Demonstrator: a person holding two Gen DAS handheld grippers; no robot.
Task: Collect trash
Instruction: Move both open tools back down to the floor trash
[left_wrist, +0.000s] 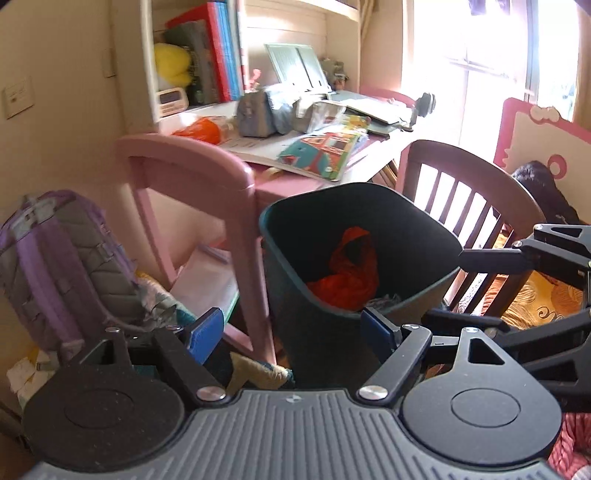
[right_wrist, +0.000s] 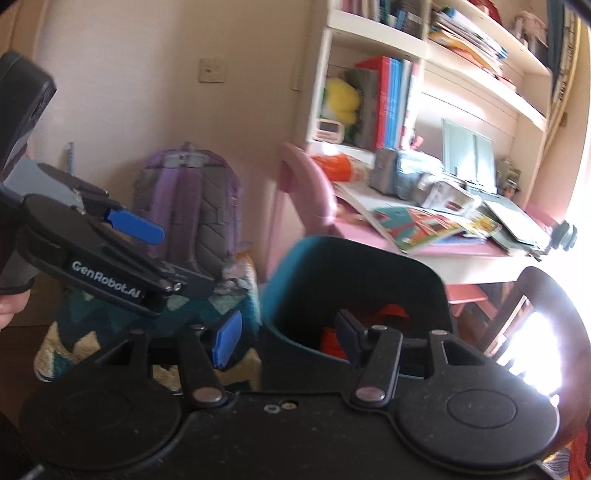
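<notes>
A dark teal trash bin stands on the floor beside a pink desk; it also shows in the right wrist view. Crumpled orange plastic trash lies inside it, partly seen in the right wrist view. My left gripper is open and empty, just in front of the bin's near rim. My right gripper is open and empty, over the bin's near left rim. The left gripper also appears at the left of the right wrist view. An orange bag lies on the desk.
The pink desk holds books, grey pouches and papers. A purple backpack leans against the wall at left. A dark wooden chair stands right of the bin. Shelves with books rise behind the desk.
</notes>
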